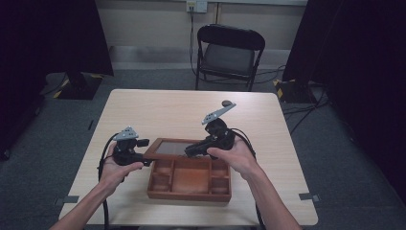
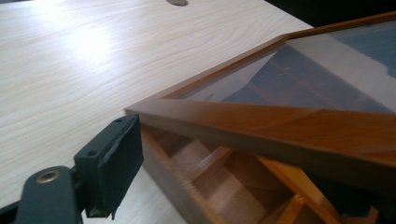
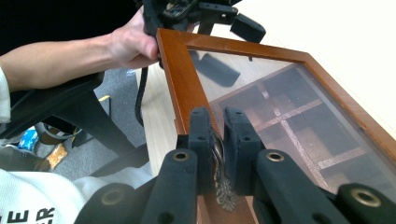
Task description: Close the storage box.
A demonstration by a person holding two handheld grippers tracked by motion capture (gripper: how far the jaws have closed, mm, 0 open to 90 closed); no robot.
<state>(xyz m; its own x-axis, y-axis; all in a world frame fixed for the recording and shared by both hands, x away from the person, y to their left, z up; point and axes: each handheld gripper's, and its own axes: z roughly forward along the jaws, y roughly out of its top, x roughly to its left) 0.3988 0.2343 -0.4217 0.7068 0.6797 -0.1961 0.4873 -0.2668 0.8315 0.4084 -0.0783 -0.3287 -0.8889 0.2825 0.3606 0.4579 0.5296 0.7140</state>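
Wooden box (image 1: 189, 184) with inner compartments sits near the front edge of the table (image 1: 158, 108). Its glass-paned lid (image 1: 172, 147) is partly raised, tilted. Right gripper (image 3: 217, 140): jaws nearly closed, pinching a small brass handle (image 3: 219, 175) on the lid's front rail. Left gripper (image 1: 136, 152): at the lid's left corner, jaws spread to either side of the frame, one pad (image 2: 122, 161) just beside the wood; contact cannot be told. Folding chair (image 1: 229, 52) stands beyond the table.
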